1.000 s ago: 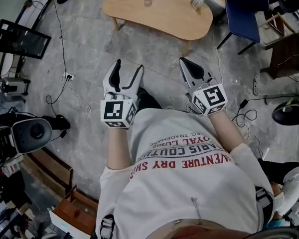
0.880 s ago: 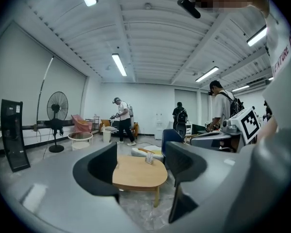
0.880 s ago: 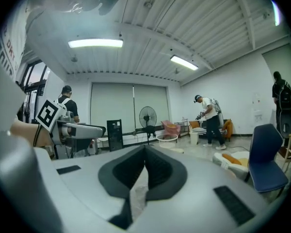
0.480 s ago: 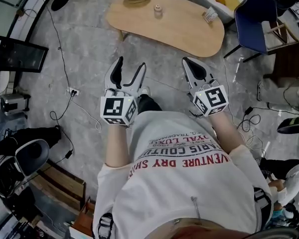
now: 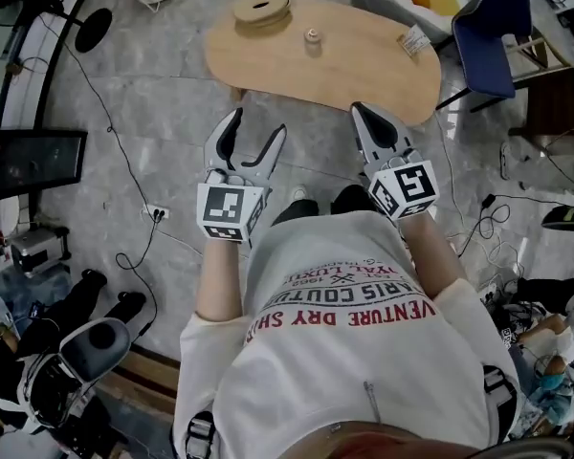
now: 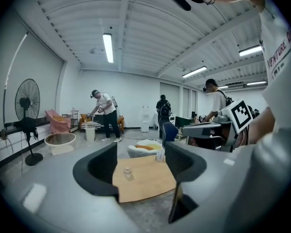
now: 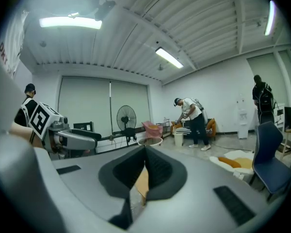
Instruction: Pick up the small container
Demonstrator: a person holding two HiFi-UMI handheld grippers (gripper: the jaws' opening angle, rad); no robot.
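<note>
A grey stone floor (image 5: 153,113) filled most of the head view. A low, kidney-shaped wooden tabletop (image 5: 364,65) stood ahead of a standing person in a white printed shirt (image 5: 354,352). The left gripper (image 5: 256,125) was held out short of the table's near edge, its jaws spread wide with nothing between them. The right gripper (image 5: 359,113) was beside it, jaws pressed together and empty. A round wooden disc (image 5: 261,10) lay at the tabletop's far left. The small container (image 5: 312,36) stood upright near the middle, well apart from both grippers. The step in hand looked like the approach. It would probably go best by keeping the open left jaws level, centring the container between them, and closing gently so it doesn't tip.
</note>
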